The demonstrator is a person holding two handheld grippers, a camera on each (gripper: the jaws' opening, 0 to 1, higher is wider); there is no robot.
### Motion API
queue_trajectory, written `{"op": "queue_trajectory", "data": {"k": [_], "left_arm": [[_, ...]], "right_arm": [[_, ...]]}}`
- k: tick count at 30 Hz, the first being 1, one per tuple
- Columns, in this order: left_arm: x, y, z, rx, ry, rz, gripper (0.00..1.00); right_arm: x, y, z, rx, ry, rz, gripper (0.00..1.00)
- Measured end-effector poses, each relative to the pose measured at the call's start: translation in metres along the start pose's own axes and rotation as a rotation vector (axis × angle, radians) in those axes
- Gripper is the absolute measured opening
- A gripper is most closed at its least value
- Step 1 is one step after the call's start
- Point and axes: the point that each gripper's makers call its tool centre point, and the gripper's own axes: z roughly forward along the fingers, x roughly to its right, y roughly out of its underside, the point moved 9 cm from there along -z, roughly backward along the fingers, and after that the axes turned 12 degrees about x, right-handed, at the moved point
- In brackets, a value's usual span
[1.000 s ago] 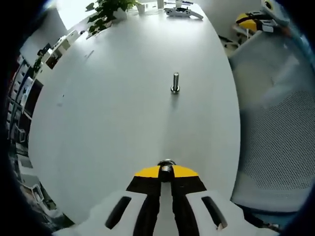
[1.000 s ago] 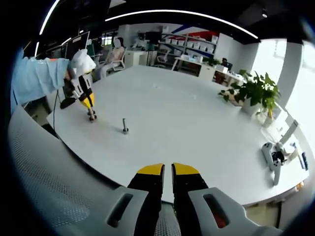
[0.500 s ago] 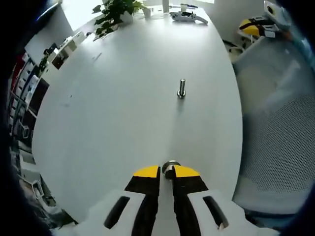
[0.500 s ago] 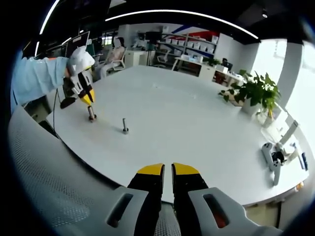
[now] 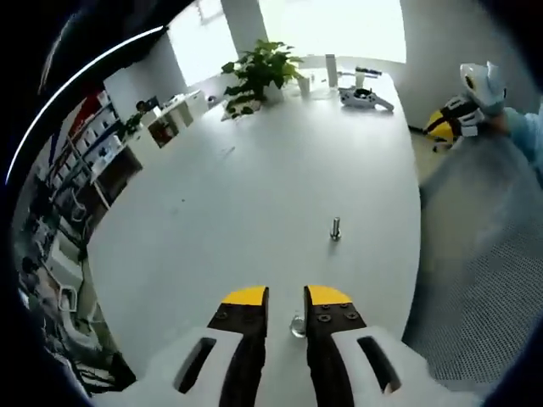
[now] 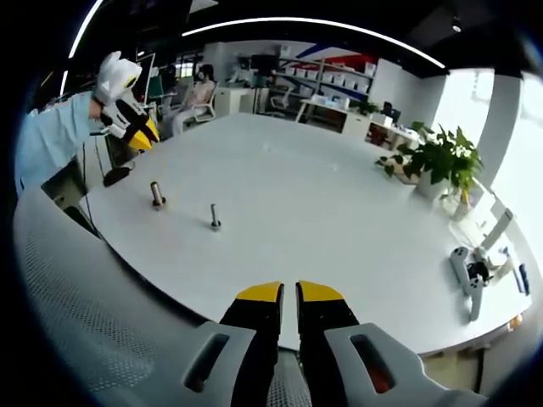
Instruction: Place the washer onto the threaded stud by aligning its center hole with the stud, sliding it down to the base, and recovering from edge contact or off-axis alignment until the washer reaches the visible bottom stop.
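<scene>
A: What has just changed at the left gripper (image 5: 286, 297)?

B: Half a second ago its jaws were pinched on a small silvery metal piece at their tips. Now they stand apart with a clear gap and hold nothing. That short silvery threaded stud with a ring-like glint on top (image 5: 297, 325) sits on the white bench (image 5: 254, 195), low in the gap and close against the right jaw's inner edge.

A: Touching it?

B: I think not. In the right gripper view the left gripper hangs well above and behind the same stubby stud, so it has let go and lifted off.

A: And the washer?

B: Probably the ring at that stud. It is too small to say whether it has slid to the base or sits high on the threads. If it is down, the placing is done; if not, it needs another nudge.

A: What lies further out?

B: Straight ahead of the left jaws, slightly right and well apart, stands a slim silver bolt-like stud (image 5: 335, 227), upright and bare as far as I can see.

A: The right gripper (image 6: 288, 292)?

B: Its jaws are almost together, only a slit between them, gripping nothing. It is held back off the bench edge, far from both studs.
</scene>
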Motion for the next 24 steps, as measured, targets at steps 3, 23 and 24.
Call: {"op": "queue_trajectory", "data": {"k": [3, 23, 24], "left_arm": [[0.002, -0.006, -0.018, 0.071, -0.068, -0.044, 0.18], [0.081, 0.03, -0.08, 0.278, -0.227, -0.31, 0.36], [0.084, 0.032, -0.079, 0.279, -0.229, -0.324, 0.36]], "right_arm": [[-0.001, 0.0, 0.0, -0.008, -0.005, -0.005, 0.09], [-0.006, -0.001, 0.0, -0.041, -0.023, -0.043, 0.11], [-0.006, 0.0, -0.001, -0.049, -0.034, -0.048, 0.12]]}}
